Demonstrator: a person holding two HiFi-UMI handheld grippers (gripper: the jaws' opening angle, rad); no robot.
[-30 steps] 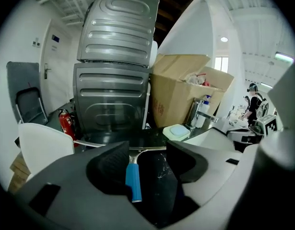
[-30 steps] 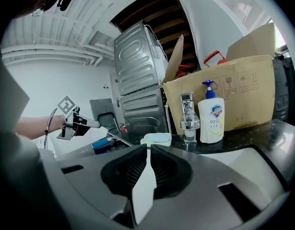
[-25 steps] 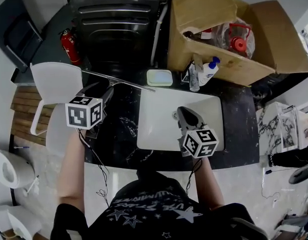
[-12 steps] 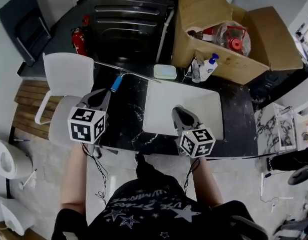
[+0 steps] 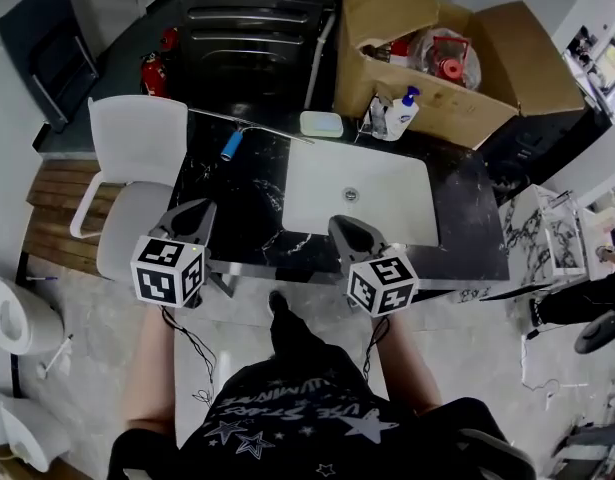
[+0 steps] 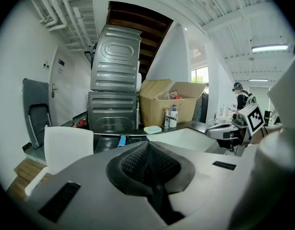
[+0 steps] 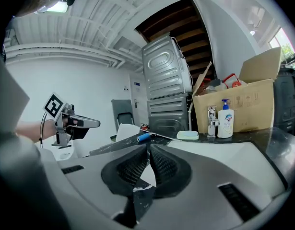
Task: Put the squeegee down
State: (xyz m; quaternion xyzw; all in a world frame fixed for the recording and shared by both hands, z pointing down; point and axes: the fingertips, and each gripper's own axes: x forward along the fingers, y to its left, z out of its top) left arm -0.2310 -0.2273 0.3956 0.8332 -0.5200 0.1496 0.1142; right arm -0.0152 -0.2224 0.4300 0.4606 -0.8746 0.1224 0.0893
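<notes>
The squeegee [image 5: 232, 144] lies on the black marble counter [image 5: 245, 203], left of the sink. Its blue handle points toward me and its long blade runs along the back edge. The handle also shows as the blue squeegee handle [image 6: 122, 140] in the left gripper view and the squeegee handle [image 7: 143, 137] in the right gripper view. My left gripper [image 5: 199, 208] hangs over the counter's front edge, well short of the squeegee. Seen up close, the left gripper [image 6: 148, 145] is shut with nothing in it. My right gripper [image 5: 339, 224] hovers at the front edge before the sink, and the right gripper [image 7: 149, 150] has its pads together, empty.
A white sink [image 5: 362, 193] takes up the counter's middle, with a faucet [image 5: 375, 118], soap bottle [image 5: 399, 113] and soap dish [image 5: 320, 123] behind it. An open cardboard box [image 5: 457, 58] stands at the back right. A white chair [image 5: 137, 153] is on the left, and grey appliances [image 5: 257, 28] stand behind.
My left gripper has let go of the squeegee, which now lies on the counter, and its jaws have shut. Both grippers have drawn back toward me to the counter's front edge.
</notes>
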